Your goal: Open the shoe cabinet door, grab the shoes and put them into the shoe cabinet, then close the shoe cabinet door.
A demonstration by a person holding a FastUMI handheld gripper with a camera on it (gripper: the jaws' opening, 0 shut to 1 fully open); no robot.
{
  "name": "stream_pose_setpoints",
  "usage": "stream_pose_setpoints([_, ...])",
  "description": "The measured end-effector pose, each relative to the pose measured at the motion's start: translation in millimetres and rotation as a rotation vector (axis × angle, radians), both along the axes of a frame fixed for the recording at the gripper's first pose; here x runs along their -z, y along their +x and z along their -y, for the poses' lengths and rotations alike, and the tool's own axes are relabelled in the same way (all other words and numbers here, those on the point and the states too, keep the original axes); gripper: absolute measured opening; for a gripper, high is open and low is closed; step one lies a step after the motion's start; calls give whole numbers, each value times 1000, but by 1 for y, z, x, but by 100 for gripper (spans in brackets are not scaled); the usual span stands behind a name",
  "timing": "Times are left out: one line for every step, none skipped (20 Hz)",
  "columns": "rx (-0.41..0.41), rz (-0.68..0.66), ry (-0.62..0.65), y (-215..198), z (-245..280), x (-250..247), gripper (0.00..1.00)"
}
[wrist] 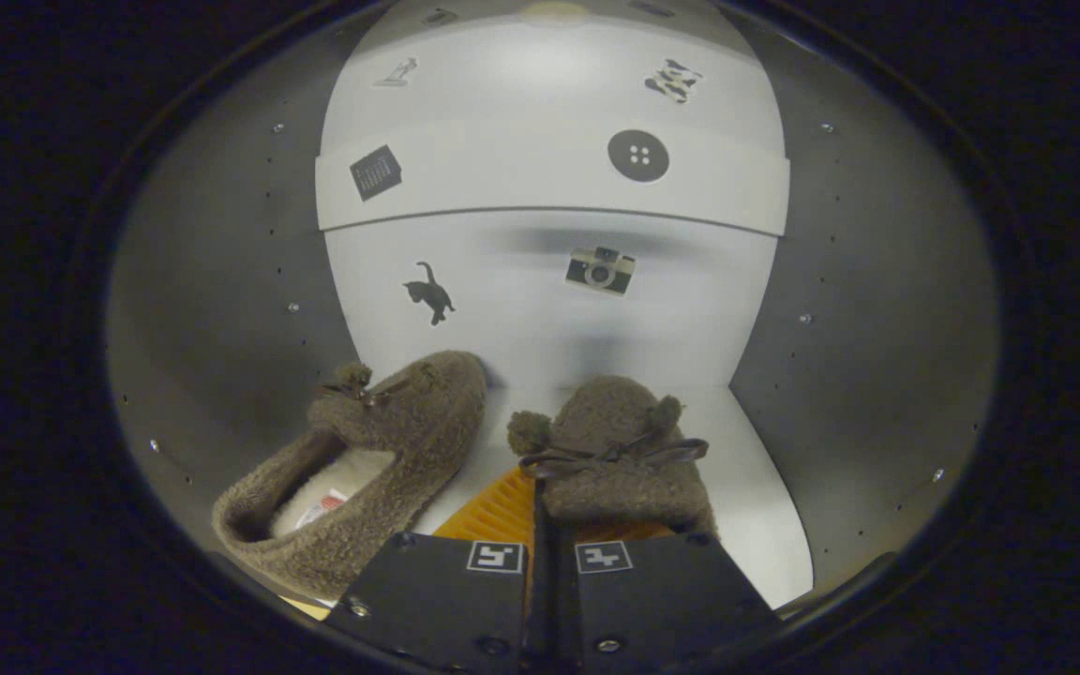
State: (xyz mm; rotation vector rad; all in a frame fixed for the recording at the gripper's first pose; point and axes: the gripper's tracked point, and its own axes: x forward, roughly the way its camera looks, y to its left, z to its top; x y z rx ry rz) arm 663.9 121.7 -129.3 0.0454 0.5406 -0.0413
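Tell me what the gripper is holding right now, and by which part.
The gripper is shut on the right slipper, pinching its heel-end edge between both fingers. The left slipper lies free beside it inside the shoe cabinet.

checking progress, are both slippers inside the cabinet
Yes. Left slipper and right slipper sit on the cabinet floor between its side walls; gripper nearly shut, apparently gripping the right one.

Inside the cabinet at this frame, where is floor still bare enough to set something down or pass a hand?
Bare floor runs from the right slipper to the right cabinet wall. A narrow strip between the left slipper and the right one reaches the back panel. It is crowded just ahead of the shut gripper, whose fingers clamp the right slipper.
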Motion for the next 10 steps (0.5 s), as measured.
stream_pose_setpoints([5,-10,1,0,1,0,9])
stream_pose_setpoints([8,-23,11,-3,1,0,10])
stream_pose_setpoints([3,-24,30,-6,-2,-1,10])
stream_pose_setpoints([-2,-16,49,-9,-3,-3,21])
stream_pose_setpoints([-15,5,60,-14,-6,-10,32])
stream_pose_setpoints([-22,22,57,-20,-9,-14,42])
stream_pose_setpoints([-24,33,34,-27,-9,-19,53])
stream_pose_setpoints([-22,52,14,-36,-9,-25,64])
stream_pose_setpoints([-20,69,10,-45,-11,-30,69])
stream_pose_setpoints([-19,83,4,-55,-13,-33,74])
